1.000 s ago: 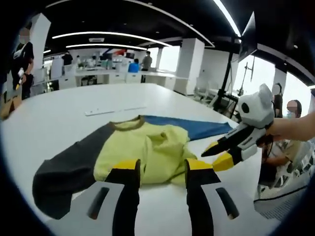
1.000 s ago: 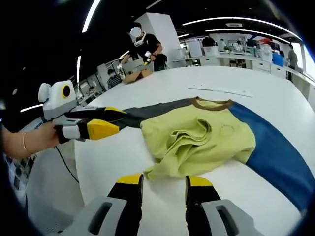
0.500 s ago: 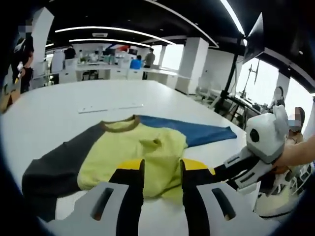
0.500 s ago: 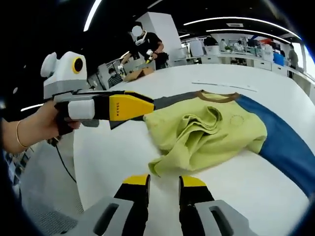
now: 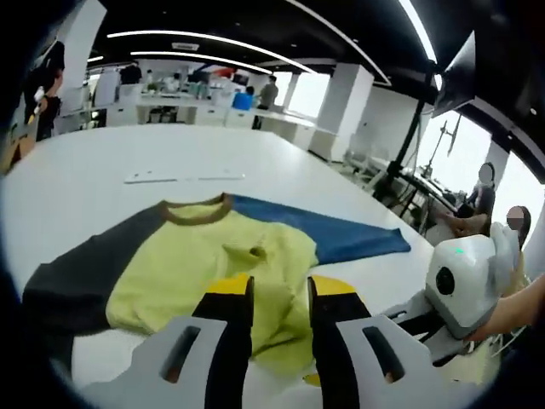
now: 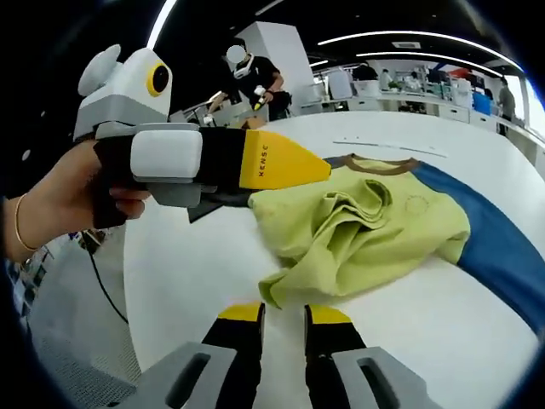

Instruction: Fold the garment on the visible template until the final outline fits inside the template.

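Both tongs have narrowed, hovering empty by the garment [image 6: 366, 234].

The left gripper view looks low along its own jaws, close over the garment [image 5: 213, 256] toward its collar. The right gripper view faces the same garment [image 6: 366, 230] from beside the left gripper [image 6: 319, 170] (the table [image 6: 196, 264] is shared too).
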Available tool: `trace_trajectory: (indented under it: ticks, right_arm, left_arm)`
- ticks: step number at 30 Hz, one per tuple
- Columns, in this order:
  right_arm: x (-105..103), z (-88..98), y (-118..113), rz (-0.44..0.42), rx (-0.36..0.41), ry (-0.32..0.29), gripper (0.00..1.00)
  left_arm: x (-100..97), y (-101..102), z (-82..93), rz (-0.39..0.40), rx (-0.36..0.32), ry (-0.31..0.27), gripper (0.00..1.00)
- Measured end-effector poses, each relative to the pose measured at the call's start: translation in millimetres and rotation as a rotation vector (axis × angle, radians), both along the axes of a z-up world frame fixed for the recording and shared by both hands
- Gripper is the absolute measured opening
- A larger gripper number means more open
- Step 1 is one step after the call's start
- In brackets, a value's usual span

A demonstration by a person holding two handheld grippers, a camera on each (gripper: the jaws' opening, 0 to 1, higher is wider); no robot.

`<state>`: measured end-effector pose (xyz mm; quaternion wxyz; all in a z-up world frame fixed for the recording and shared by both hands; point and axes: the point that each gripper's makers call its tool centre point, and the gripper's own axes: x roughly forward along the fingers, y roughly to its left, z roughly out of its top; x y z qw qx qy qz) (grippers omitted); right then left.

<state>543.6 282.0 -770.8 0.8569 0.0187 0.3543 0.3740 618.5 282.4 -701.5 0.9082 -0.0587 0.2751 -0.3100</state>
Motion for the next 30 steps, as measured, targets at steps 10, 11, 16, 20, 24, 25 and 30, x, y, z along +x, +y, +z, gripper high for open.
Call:
trace_trajectory:
  ticks: [10,11,16,20,24,25,30]
  right_arm:
    - [1,-7.6,2,-0.016,0.004,0.014,0.1]
    - [1,-8.0,2,-0.019,0.004,0.015,0.08]
    - [4,-11.6,-1,-0.036,0.002,0.019,0.05]
    - [5,-12.7,-1,-0.04,0.005,0.015,0.0]
    - [5,-13.5,-1,-0.036,0.002,0.005,0.0]
    - [5,-13.3,-1,-0.035,0.002,0.004,0.0]
    - [4,-10.1,-2,-0.027,0.003,-0.001,0.0]
  left_arm:
    - [-3.1,-2,-20.5,0.014,0.019,0.084,0.15]
    - [-3.3,-2,-20.9,0.013,0.018,0.085,0.14]
    - [-6.4,-4,-20.1,0.006,-0.005,0.085,0.01]
    - [-7.3,-1,-19.3,0.007,-0.001,0.08,0.01]
    - [-7.8,5,-14.0,0.007,0.003,0.057,0.0]
    - [-8.3,7,-11.8,0.007,0.004,0.051,0.01]
    - [-8.6,14,-2.9,0.012,-0.007,0.037,0.0]
